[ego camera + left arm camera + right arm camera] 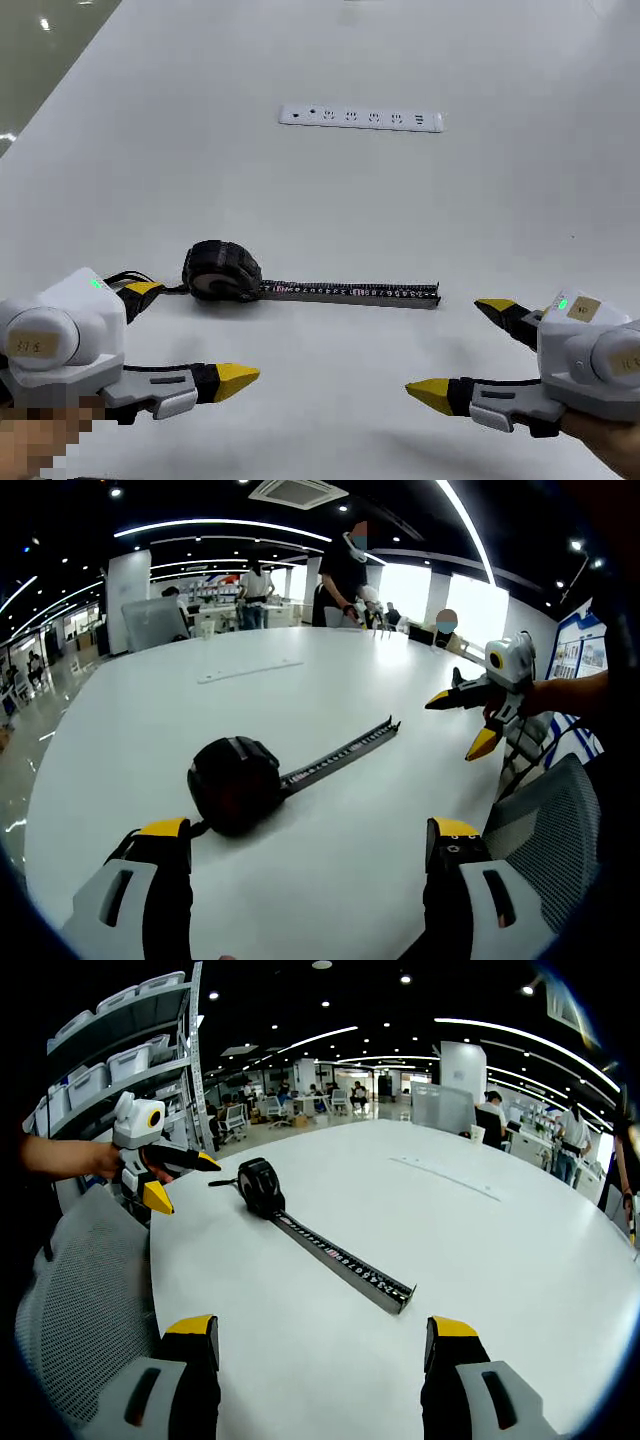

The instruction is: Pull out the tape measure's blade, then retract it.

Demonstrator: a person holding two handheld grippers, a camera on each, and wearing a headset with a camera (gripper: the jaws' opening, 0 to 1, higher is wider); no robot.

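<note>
White surface (420,200), much open room around the tape measure (222,271).
Its blade (355,292) lies pulled out flat; left gripper (198,330) and right gripper (455,345) hover near, fingers (235,376) wide apart, holding nothing.

The white table (420,200) is lit brightly and evenly from above. In both gripper views, long strip lamps (230,523) and small round ones are seen on a dark ceiling. The far windows (470,605) are washed out white. Only a soft, thin shadow is cast under the tape measure (222,270). Bright spots of glare are seen on the shiny floor (40,40) at the far left. Both gripper views are bent round at the edges. Nothing near is blurred.
</note>
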